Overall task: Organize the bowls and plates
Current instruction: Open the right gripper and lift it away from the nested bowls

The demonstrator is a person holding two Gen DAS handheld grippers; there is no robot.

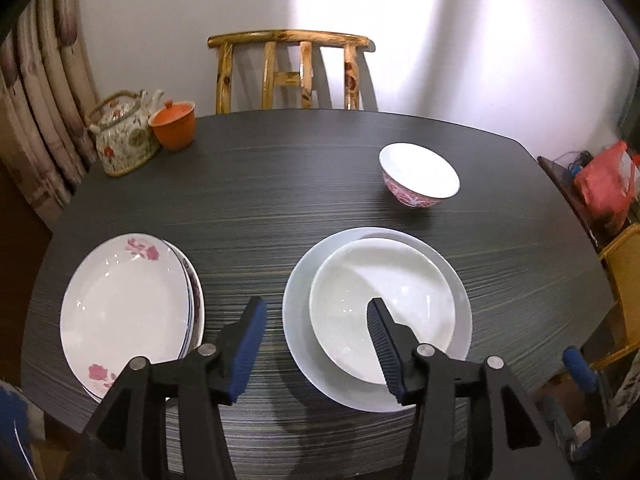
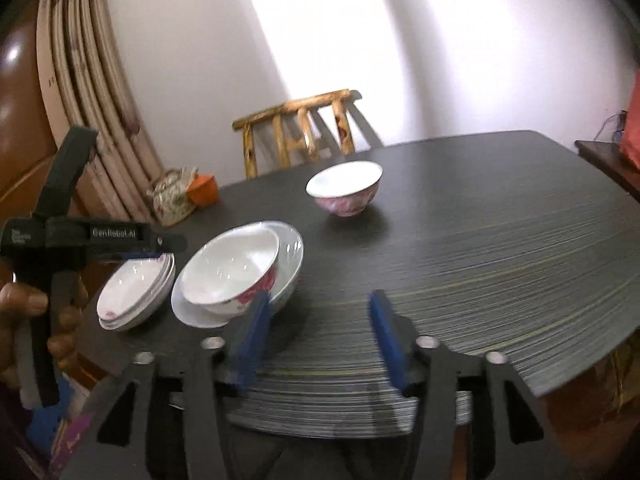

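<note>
Left gripper [image 1: 316,320]: jaws spread wide, holding nothing, poised over the near edge of the worktop; its right pad overlaps the nested bowls in the left wrist view, though contact cannot be judged.
Right gripper [image 2: 320,320]: jaws wide apart and empty, low above the near worktop edge, its left pad just in front of the nested bowls.
Worktop [image 1: 280,184]: dark, streaked grain, rounded corners.
Plate stack [image 1: 128,312]: at 8 o'clock in the left wrist view, several white plates with pink flowers, slightly offset from one another.
Nested bowls [image 1: 380,308]: at 5 o'clock, a white bowl sitting inside a wider pale bowl; pink flowers on the inner one's outside show in the right wrist view.
Single bowl [image 1: 418,176]: at 1 o'clock, pink-patterned outside, white inside, upright, well apart from the others.
Teapot [image 1: 122,132]: at 10 o'clock, floral, touching an orange lidded cup [image 1: 174,124].
Chair [image 1: 288,72]: wooden, at 12 o'clock behind the worktop.
</note>
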